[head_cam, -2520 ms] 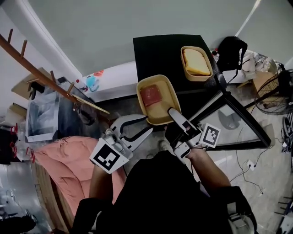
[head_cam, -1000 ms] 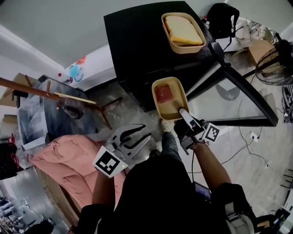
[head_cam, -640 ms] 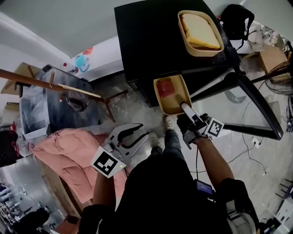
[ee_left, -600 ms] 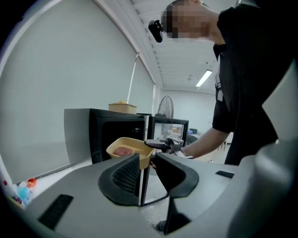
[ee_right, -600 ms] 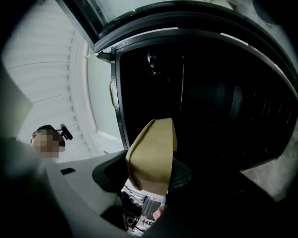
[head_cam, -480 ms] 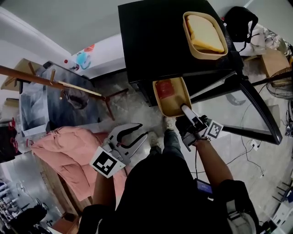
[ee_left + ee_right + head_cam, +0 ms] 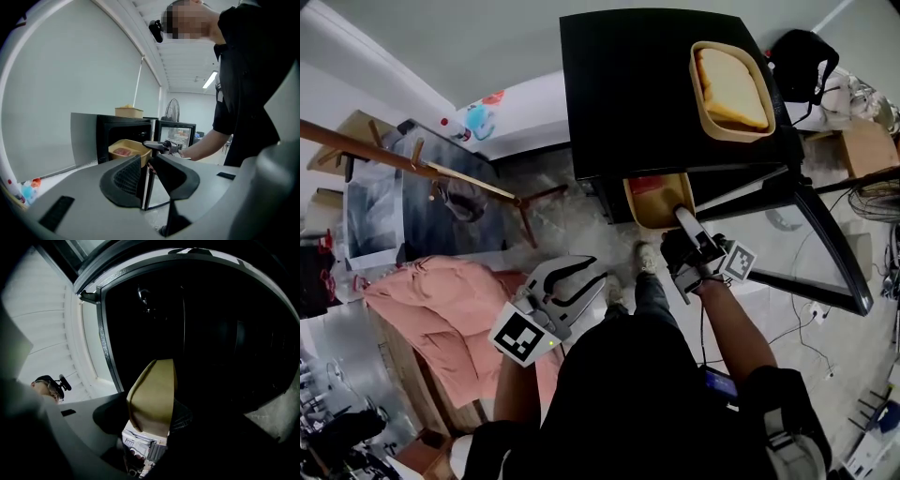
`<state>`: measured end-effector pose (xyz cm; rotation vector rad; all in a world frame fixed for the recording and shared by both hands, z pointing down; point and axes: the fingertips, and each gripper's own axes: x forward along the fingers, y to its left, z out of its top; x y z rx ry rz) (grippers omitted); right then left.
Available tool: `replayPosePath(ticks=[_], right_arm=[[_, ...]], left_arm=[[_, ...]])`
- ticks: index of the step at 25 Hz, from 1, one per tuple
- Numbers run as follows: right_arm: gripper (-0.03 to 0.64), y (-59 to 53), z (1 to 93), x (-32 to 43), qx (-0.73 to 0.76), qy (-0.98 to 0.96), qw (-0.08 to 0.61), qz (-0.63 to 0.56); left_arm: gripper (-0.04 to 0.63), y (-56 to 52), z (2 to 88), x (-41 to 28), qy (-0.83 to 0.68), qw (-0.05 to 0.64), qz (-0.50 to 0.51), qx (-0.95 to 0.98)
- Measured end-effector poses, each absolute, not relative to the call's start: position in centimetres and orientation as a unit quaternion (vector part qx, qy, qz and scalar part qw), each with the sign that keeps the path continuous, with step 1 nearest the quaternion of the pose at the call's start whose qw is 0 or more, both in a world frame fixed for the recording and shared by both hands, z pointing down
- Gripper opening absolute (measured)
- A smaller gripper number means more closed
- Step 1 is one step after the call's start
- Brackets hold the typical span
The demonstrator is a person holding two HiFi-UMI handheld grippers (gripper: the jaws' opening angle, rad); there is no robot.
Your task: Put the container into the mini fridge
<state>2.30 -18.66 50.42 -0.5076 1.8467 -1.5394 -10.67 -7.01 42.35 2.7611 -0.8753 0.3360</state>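
Tan plastic container [image 7: 654,199], likely light and stiff, sits halfway inside the mini fridge [image 7: 647,94] at 12 o'clock. The right tool [image 7: 681,215] clamps its near rim, a sound hold if kept level. The left tool [image 7: 598,275], at 7 o'clock, stands slightly apart, empty.

The right gripper [image 7: 149,422] has its jaws clamped on the near wall of the tan container [image 7: 152,390], seen edge-on against the dark inside of the fridge [image 7: 215,343], whose pale frame [image 7: 104,343] rises at left beside a white slatted surface [image 7: 42,333].
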Motion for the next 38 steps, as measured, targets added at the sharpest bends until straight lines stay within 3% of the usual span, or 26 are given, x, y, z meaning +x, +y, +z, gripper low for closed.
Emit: replayPosePath(ticks=[25, 29, 38], right_arm=[[0.227, -24.3, 51.9, -0.5, -0.222, 0.697, 0.305, -0.609], [0.304, -23.7, 51.3, -1.1, -0.212, 0.718, 0.289, -0.597], [0.311, -21.4, 51.5, -0.7, -0.235, 0.744, 0.255, -0.572]], left_arm=[[0.112, -7.3, 42.3, -12.3, -0.337, 0.13, 0.103, 0.927], [0.112, -7.3, 42.4, -12.0, -0.332, 0.134, 0.105, 0.928], [0.112, -7.1, 42.9, -11.0, -0.303, 0.135, 0.107, 0.937]])
